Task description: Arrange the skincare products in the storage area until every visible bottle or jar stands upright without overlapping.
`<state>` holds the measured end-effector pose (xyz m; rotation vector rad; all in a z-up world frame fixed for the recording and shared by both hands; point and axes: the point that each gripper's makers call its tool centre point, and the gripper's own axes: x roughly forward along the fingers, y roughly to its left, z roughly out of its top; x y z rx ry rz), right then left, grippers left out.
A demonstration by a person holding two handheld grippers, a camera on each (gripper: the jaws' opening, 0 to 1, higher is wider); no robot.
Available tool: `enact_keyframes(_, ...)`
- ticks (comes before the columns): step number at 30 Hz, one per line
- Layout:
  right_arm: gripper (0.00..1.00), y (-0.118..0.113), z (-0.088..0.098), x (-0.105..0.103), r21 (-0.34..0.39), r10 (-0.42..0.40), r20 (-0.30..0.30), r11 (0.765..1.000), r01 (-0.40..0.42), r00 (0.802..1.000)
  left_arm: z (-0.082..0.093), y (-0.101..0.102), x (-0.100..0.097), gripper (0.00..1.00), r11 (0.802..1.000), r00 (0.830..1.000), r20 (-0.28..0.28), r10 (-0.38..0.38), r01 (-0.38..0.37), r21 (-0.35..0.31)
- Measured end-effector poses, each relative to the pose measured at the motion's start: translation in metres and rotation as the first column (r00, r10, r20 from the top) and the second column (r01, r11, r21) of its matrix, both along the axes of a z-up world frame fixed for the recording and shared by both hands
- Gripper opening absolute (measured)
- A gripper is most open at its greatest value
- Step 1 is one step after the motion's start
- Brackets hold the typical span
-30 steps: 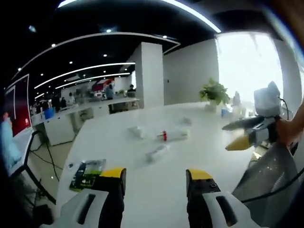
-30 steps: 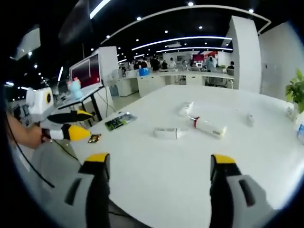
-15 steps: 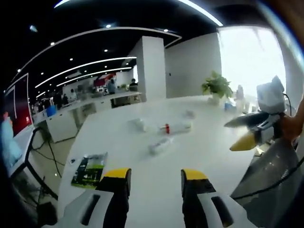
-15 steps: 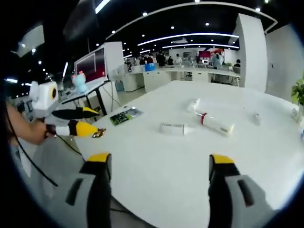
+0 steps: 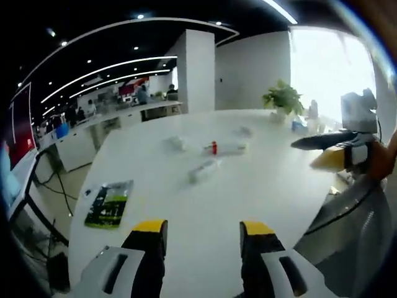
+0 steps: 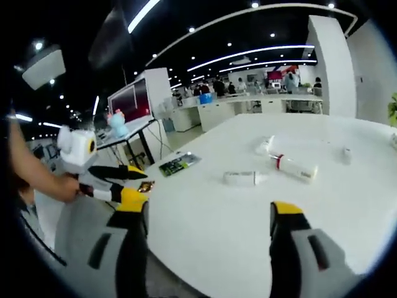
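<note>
Left tool (image 5: pixel 200 233): jaws apart with a clear gap, nothing between them; it hangs over the near edge of the worktop (image 5: pixel 260 180); also seen at the left of the right gripper view (image 6: pixel 124 183), held by a hand (image 6: pixel 62 186)
Right tool (image 6: pixel 208 217): jaws wide apart, empty; over the near edge of the worktop (image 6: pixel 211 223); also seen at the right of the left gripper view (image 5: pixel 332 152)
Tube (image 5: pixel 203 170): lying flat, well ahead of the left tool, nearest of the products; in the right gripper view (image 6: pixel 242 178) ahead and slightly right
Red-banded bottle (image 5: pixel 224 148): lying flat just beyond the tube; in the right gripper view (image 6: pixel 296 166) ahead to the right
Small white bottle (image 5: pixel 176 143): lying beyond the tube, to its left; (image 6: pixel 265 146) in the right gripper view
Small jar (image 5: pixel 244 131): farthest, too small to tell its pose
Leaflet (image 5: pixel 108 203): flat, ahead-left of the left tool
Plant (image 5: pixel 282 99): at the far edge
</note>
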<state>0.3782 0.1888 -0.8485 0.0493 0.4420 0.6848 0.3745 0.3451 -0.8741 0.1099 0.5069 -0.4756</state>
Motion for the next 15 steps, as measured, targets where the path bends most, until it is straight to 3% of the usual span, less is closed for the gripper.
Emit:
enact_keyframes(6, 0.82, -0.018, -0.005, 0.012, -0.034, -0.09, -0.007, 0.995, 0.09, 0.996, 0.021, -0.015, -0.004, 0.47, 0.994, 0.996, 0.066, -0.061, 0.066, -0.087)
enact_keyframes(8, 0.83, -0.022, -0.009, 0.012, -0.114, -0.095, 0.024, 0.989, 0.097, 0.995, 0.027, -0.018, -0.007, 0.46, 0.989, 0.993, 0.077, -0.089, 0.097, -0.113)
enact_keyframes(10, 0.84, -0.03, -0.02, 0.009, -0.251, -0.114, 0.04, 0.96, 0.12, 0.993, 0.029, -0.025, -0.013, 0.45, 0.971, 0.99, 0.054, -0.131, 0.139, -0.192)
enact_keyframes(13, 0.86, -0.024, -0.019, 0.016, -0.222, -0.129, 0.037, 0.966, 0.134, 0.991, 0.027, -0.021, -0.006, 0.45, 0.974, 0.992, 0.042, -0.118, 0.124, -0.188)
enact_keyframes(15, 0.86, -0.03, -0.02, 0.013, -0.205, -0.134, 0.009, 0.97, 0.133, 0.991, 0.026, -0.008, 0.001, 0.44, 0.988, 0.997, 0.065, -0.04, 0.05, -0.146)
